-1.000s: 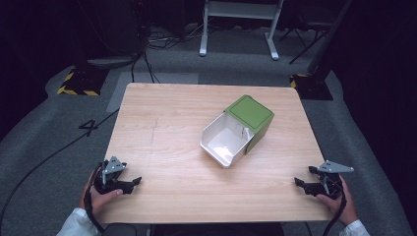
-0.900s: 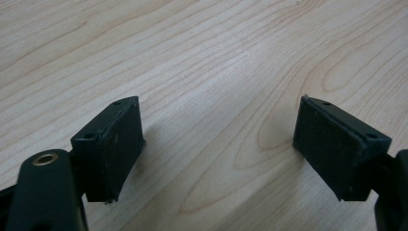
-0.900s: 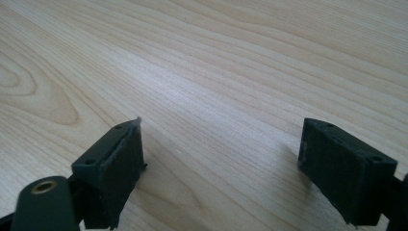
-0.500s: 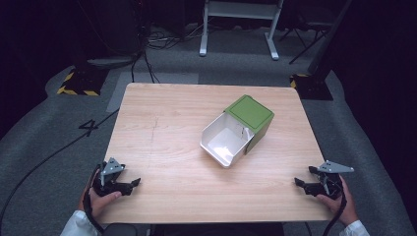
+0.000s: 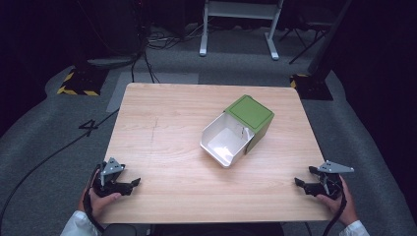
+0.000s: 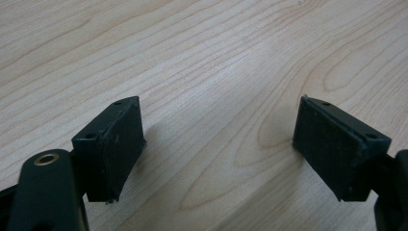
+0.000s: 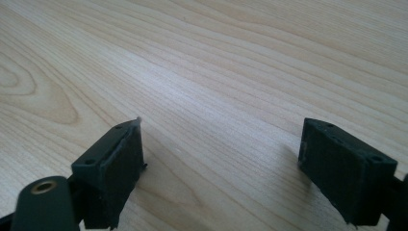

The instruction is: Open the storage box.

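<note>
A green bin [image 5: 252,116] lies on its side right of the table's centre, its white inside [image 5: 223,142] facing the near edge. Something small and pale stands inside it; I cannot tell what. My left gripper [image 5: 132,184] rests on the wooden table [image 5: 162,123] at the near left corner, held by a hand. Its jaws stand open over bare wood in the left gripper view [image 6: 219,144]. My right gripper [image 5: 301,183] rests at the near right corner, pointing inward. In the right gripper view [image 7: 221,163] its jaws are open with nothing between them.
The table stands on grey carpet in a dark room. Cables [image 5: 49,155] run across the floor at the left. A white metal stand [image 5: 241,19] is beyond the far edge. Yellow-black hazard tape [image 5: 74,91] marks the floor at the far left.
</note>
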`<state>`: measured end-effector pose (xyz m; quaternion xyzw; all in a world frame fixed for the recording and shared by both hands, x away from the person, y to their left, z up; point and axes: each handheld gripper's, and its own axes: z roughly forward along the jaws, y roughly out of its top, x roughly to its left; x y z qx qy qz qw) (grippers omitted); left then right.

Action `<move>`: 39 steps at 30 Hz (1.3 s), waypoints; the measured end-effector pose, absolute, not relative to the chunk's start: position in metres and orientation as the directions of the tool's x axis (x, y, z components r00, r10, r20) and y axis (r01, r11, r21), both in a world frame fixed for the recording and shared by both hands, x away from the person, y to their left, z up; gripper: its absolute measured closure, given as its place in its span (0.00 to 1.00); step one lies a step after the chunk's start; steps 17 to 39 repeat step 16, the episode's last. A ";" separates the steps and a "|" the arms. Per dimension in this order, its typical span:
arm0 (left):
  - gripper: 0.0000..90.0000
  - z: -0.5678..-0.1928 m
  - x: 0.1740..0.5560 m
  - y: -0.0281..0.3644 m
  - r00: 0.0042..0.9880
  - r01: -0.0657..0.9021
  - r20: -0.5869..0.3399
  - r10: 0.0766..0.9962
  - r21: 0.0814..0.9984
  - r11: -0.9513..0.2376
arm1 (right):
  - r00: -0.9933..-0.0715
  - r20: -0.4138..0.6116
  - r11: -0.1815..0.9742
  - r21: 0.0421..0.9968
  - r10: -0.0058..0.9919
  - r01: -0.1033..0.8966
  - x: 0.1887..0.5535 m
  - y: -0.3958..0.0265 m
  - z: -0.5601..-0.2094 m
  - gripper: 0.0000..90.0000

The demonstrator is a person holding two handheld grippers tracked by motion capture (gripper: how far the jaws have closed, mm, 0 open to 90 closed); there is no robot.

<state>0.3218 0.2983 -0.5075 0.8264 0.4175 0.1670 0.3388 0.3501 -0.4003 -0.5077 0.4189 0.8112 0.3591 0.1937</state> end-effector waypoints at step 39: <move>0.20 -0.507 0.321 0.299 0.578 0.586 -0.005 0.816 0.699 -0.411 | -0.574 -0.014 0.391 0.745 0.819 0.540 0.350 -0.400 -0.508 0.18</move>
